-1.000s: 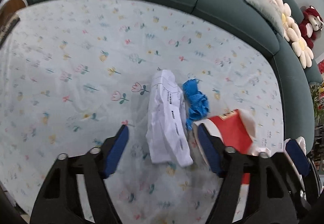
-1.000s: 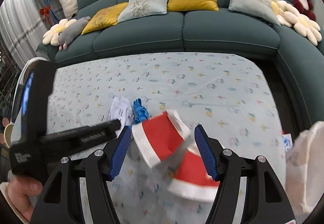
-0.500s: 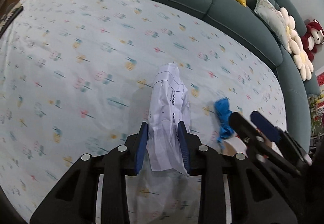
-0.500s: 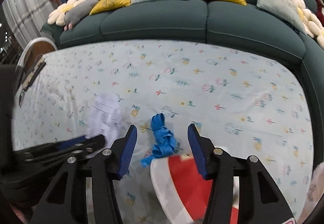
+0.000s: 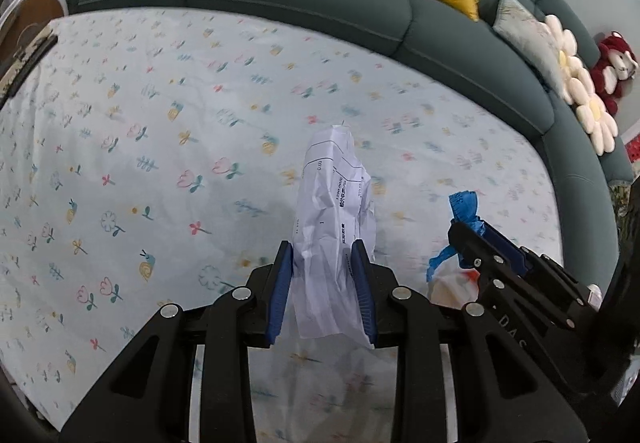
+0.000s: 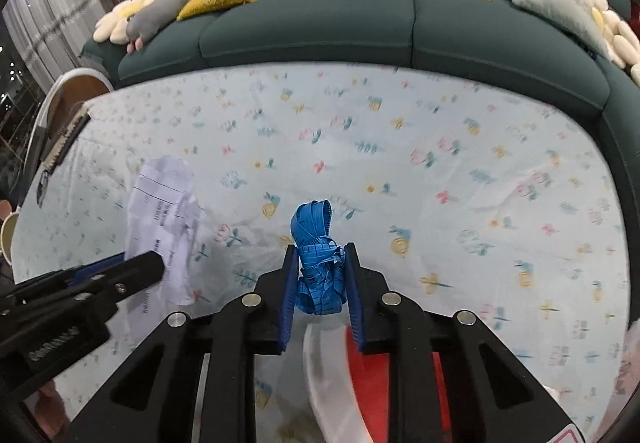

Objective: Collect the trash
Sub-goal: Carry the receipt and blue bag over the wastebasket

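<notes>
**Both tools gripping trash above the flowered desk**

My left tool point(image 5: 324, 295) has its pads pressed on the crumpled white paper point(image 5: 334, 239), which stands up between them over the desk point(image 5: 160, 147). My right tool point(image 6: 320, 283), whose jaws have just been closing, now pinches the bunched blue tape point(image 6: 318, 263). A red-and-white wrapper point(image 6: 360, 375) lies just beneath it.

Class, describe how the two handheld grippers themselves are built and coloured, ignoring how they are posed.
Both the left gripper and the right gripper are matte black frames with triangular cut-outs and round silver bolt heads. Their fingers carry ribbed blue pads. Pale embossed lettering runs along the bodies, too blurred to read. No cables or sleeves show.
</notes>
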